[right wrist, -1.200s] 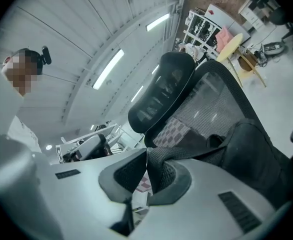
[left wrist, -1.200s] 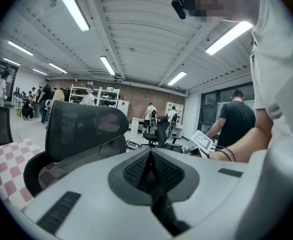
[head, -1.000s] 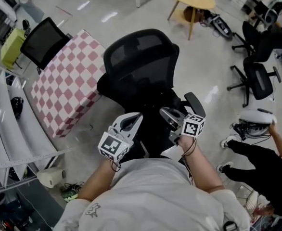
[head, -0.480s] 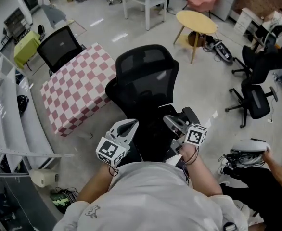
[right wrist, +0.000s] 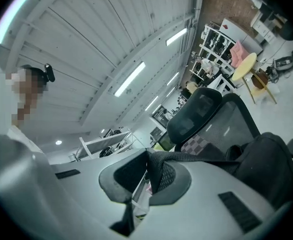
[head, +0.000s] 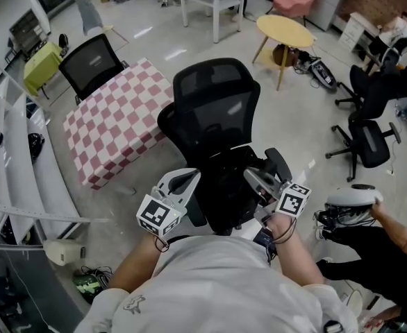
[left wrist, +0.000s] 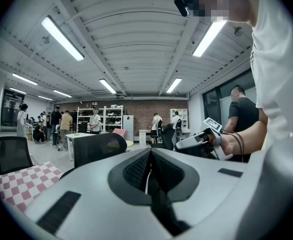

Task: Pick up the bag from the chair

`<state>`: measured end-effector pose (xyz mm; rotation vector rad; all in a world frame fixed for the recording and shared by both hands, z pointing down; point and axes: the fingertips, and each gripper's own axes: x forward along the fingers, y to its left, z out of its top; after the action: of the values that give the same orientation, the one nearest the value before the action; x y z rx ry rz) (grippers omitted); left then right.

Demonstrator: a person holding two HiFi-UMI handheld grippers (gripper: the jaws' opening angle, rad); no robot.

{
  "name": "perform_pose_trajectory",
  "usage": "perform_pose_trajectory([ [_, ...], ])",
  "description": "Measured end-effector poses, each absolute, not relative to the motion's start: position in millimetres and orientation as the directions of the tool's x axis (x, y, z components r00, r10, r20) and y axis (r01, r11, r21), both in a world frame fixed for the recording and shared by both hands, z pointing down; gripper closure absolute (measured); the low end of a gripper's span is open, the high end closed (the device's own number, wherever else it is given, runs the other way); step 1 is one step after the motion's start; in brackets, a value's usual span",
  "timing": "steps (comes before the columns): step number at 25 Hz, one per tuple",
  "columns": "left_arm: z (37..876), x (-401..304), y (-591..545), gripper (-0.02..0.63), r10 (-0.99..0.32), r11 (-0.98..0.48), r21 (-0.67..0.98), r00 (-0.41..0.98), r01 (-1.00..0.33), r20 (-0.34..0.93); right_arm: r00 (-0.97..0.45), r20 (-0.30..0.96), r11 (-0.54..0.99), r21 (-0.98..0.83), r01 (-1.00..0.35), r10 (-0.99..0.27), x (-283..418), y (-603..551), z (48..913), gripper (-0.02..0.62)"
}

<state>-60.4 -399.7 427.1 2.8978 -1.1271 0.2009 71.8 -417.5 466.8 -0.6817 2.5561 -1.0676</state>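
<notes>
The black bag (head: 226,189) lies just below and left of the right hand-held gripper (right wrist: 147,168), over the chair (head: 214,106) seat, and that tool pinches its woven strap (right wrist: 201,157). The left hand-held gripper (left wrist: 149,168) is pressed together too, on what I cannot tell. The bag looks soft, floppy and fairly weighty, so the straps are the place to hold, not the slack cloth
</notes>
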Motion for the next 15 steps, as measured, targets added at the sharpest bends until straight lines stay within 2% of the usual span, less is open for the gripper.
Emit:
perform_pose_trajectory([
  [15,413,-119,-292,0.594,-0.605,-0.796,-0.05,0.788,-0.603,0.116,-0.793,-0.106,0.594,-0.723,-0.354,-0.6,38,-325,440,0.563],
])
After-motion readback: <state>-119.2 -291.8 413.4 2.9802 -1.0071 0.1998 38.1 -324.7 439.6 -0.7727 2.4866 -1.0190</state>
